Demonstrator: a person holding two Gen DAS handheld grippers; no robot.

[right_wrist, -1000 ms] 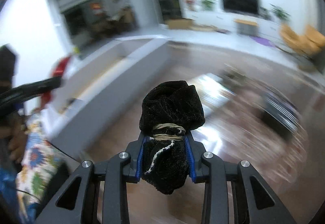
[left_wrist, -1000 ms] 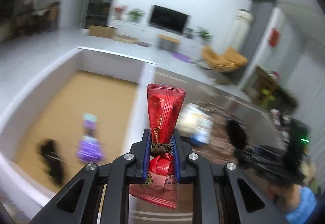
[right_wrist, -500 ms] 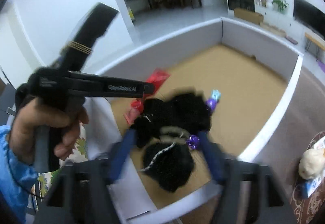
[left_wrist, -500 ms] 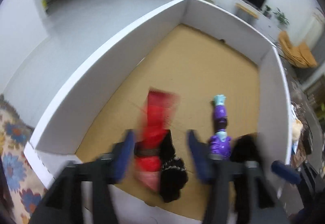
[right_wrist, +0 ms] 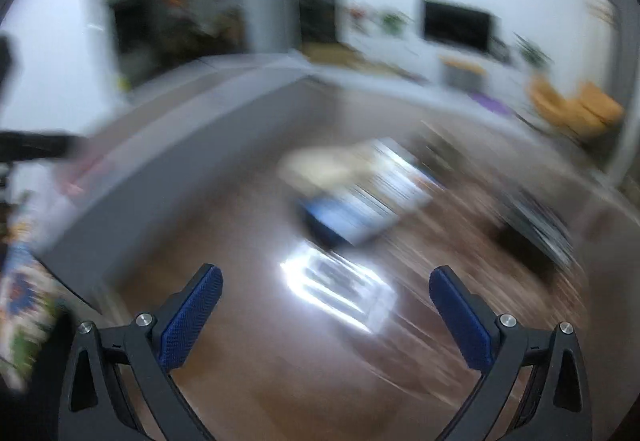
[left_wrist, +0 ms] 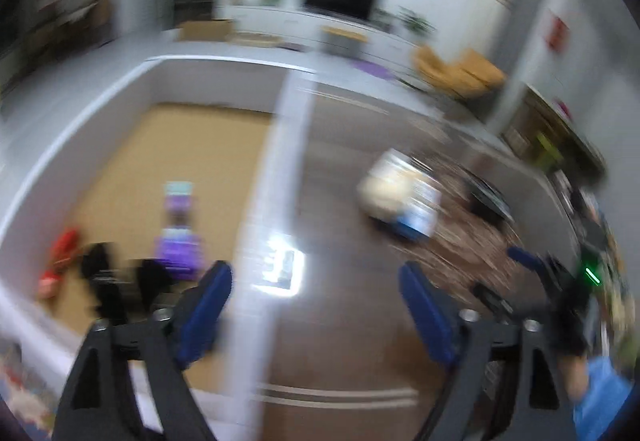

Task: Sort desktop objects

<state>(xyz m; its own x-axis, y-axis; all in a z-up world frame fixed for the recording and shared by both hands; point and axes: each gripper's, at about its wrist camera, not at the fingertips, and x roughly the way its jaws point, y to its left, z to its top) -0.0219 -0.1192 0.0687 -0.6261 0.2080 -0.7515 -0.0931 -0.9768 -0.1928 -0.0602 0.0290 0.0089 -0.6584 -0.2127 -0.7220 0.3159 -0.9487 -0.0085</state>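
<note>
Both tongs gape wide and carry nothing: the left tongs (left_wrist: pixel 316 277) hang at the bottom of the left wrist frame, straddling the white wall of a white bin (left_wrist: pixel 276 177), while the right tongs (right_wrist: pixel 326 279) hover over the glossy brown table (right_wrist: pixel 256 361). On the bin's tan floor, lower left of that frame, lie a red snack packet (left_wrist: pixel 60 257), two black bundles (left_wrist: pixel 120 281) and a purple packet (left_wrist: pixel 178 241). Motion blur smears a white-and-blue object (right_wrist: pixel 352 197) at mid-frame on the table.
</note>
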